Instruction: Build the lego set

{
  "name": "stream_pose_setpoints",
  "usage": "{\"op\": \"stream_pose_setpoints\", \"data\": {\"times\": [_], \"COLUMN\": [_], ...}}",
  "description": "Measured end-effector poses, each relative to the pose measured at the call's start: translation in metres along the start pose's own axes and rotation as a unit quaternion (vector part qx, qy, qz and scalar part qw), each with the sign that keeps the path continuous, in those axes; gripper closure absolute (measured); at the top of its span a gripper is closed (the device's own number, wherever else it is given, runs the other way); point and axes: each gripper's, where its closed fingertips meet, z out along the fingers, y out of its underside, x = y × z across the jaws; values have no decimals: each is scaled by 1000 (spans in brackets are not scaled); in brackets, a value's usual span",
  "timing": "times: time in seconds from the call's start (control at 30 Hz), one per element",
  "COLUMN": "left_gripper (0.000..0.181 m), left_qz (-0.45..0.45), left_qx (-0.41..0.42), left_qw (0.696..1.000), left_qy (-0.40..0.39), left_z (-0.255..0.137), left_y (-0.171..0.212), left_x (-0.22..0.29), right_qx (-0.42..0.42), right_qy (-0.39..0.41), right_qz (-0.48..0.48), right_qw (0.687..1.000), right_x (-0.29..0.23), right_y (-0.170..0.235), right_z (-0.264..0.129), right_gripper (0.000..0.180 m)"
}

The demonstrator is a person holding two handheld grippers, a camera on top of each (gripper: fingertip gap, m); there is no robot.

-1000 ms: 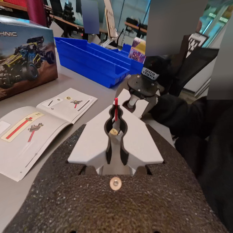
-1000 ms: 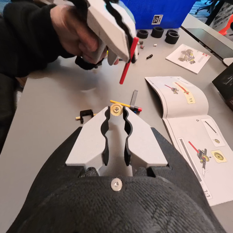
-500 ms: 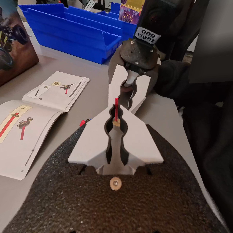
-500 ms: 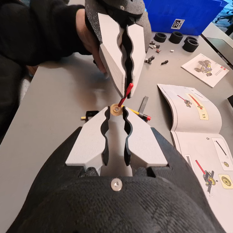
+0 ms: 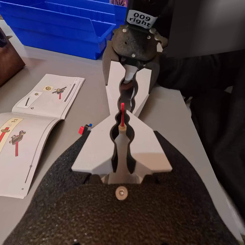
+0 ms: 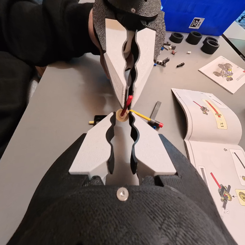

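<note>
The jaws of the left gripper (image 6: 126, 104) were clenched on a red axle (image 6: 127, 105), and those of the right gripper (image 6: 122, 114) were clenched on a tan gear (image 6: 122, 115) pinched at their very tips. The two tools met nose to nose, the left coming in from twelve o'clock in the right wrist view, so that the axle's free end sat in the gear's centre hole. Holding each part in its own tool appeared to let the person line up the cross-shaped hole and press the pieces together along one line. In the left wrist view the same red axle (image 5: 122, 115) ran forward between the left gripper's (image 5: 122, 111) tips, with the tan gear (image 5: 122, 128) seated on it nearer the camera; how deep the axle sat could not be told.

Just beyond the right tips, toward two o'clock, a yellow axle (image 6: 140, 115) with a grey and red end lay on the grey surface (image 6: 63, 106), beside a grey beam (image 6: 156, 110). A black connector (image 6: 98, 118) lay at nine o'clock. The open instruction booklet (image 6: 212, 119) lay at three o'clock, probably for checking the step. Black tyres (image 6: 193, 37), small loose parts (image 6: 168, 46) and a blue bin (image 6: 198, 13) lay toward one o'clock.
</note>
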Motion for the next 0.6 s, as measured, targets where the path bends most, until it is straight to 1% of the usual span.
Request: {"op": "stream_pose_setpoints", "data": {"times": [0.03,0.1,0.17,0.33,0.43,0.6], "left_gripper": [179,179,179,179,179,179], "left_qz": [6,9,1,-22,-4,22], "left_qx": [-6,-15,-18,-14,-14,-43], "left_qw": [1000,1000,1000,993,990,986], "left_qy": [3,0,-19,-111,-139,-160], "left_z": [0,1,2,1,0,1], "left_y": [1,3,1,-9,-10,-4], "left_x": [1,1,-3,-19,-24,-27], "right_qx": [-3,-8,-7,18,19,-6], "right_qy": [-6,-11,0,41,58,77], "right_qz": [-1,-2,4,43,59,51], "right_qw": [1000,1000,1000,998,996,996], "right_x": [-2,-3,1,18,25,28], "right_y": [1,2,2,-3,-3,3], "right_z": [1,2,1,-5,-7,-2], "right_gripper": [161,161,161,161,161,161]}}
